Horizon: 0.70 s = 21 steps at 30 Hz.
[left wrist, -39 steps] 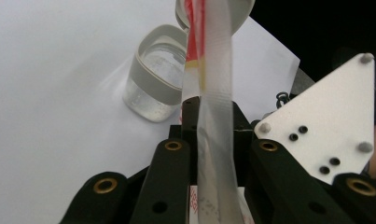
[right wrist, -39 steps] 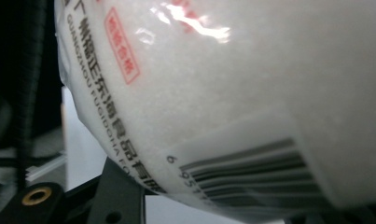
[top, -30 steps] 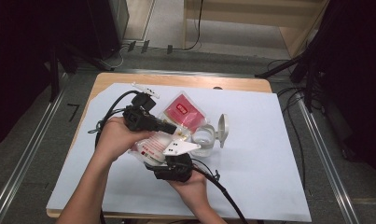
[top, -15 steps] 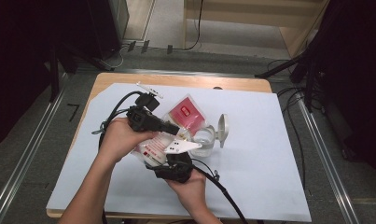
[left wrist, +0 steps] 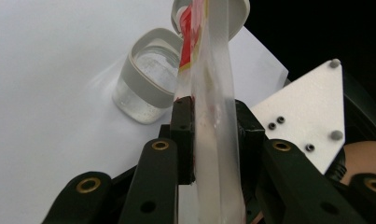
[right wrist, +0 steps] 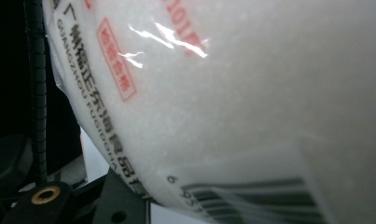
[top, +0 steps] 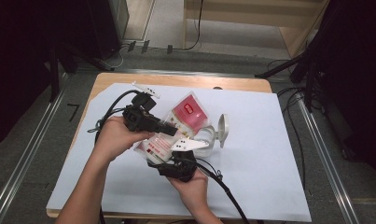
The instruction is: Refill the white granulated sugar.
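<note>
A clear plastic bag (top: 189,111) of white granules with a red label hangs between my two grippers, above the table. My left gripper (top: 173,131) is shut on the bag's flat edge (left wrist: 212,70), which stands upright between its jaws (left wrist: 213,119). My right gripper (top: 177,157) sits under the bag's lower end, its grey plate (left wrist: 307,109) beside the bag. Up close in the right gripper view, the bulging bag (right wrist: 251,93) hides its jaws' gap. An open clear jar (top: 205,136) (left wrist: 146,84) with a grey rim stands just right of the bag, with its flip lid (top: 222,130) raised.
A white sheet (top: 269,168) covers the wooden table (top: 176,80). A small white strip (top: 146,88) lies at the back left. Black cables (top: 108,114) trail from both grippers. Metal rails (top: 31,154) run along the floor on either side.
Both hands and the bag have shifted slightly right, towards the jar. The left gripper's hold on the bag is unchanged.
</note>
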Motion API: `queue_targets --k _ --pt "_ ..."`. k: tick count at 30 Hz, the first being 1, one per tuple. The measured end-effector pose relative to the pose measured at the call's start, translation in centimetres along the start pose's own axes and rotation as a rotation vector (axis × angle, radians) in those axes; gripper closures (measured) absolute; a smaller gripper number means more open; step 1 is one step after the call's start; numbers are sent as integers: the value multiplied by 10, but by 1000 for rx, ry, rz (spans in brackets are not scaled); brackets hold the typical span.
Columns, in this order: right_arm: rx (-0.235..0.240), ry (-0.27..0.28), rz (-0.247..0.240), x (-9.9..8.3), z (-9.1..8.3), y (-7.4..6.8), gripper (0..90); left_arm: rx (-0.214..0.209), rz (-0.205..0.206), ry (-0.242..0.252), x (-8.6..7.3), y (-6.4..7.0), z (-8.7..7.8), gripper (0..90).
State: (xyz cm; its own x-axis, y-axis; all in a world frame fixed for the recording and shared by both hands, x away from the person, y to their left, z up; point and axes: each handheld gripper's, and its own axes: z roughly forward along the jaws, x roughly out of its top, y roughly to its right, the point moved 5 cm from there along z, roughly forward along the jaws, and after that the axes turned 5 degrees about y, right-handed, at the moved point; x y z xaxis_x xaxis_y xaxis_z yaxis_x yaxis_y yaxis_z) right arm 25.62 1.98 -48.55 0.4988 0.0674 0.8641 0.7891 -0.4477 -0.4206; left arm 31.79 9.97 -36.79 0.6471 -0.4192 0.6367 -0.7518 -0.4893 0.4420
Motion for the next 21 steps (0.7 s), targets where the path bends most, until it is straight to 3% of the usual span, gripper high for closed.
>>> queue_targets --k 6,13,16,21 --pt "2 -6 -18 0 0 -1 595 8 -15 -11 -2 -2 -5 805" --pt "-45 -37 -140 4 -1 -6 584 0 -44 17 2 0 -4 870" --pt "-62 -45 -167 6 2 -10 568 17 -24 21 4 3 -4 875" --pt "-55 -54 -136 9 6 -12 576 73 -3 15 6 4 -2 879"
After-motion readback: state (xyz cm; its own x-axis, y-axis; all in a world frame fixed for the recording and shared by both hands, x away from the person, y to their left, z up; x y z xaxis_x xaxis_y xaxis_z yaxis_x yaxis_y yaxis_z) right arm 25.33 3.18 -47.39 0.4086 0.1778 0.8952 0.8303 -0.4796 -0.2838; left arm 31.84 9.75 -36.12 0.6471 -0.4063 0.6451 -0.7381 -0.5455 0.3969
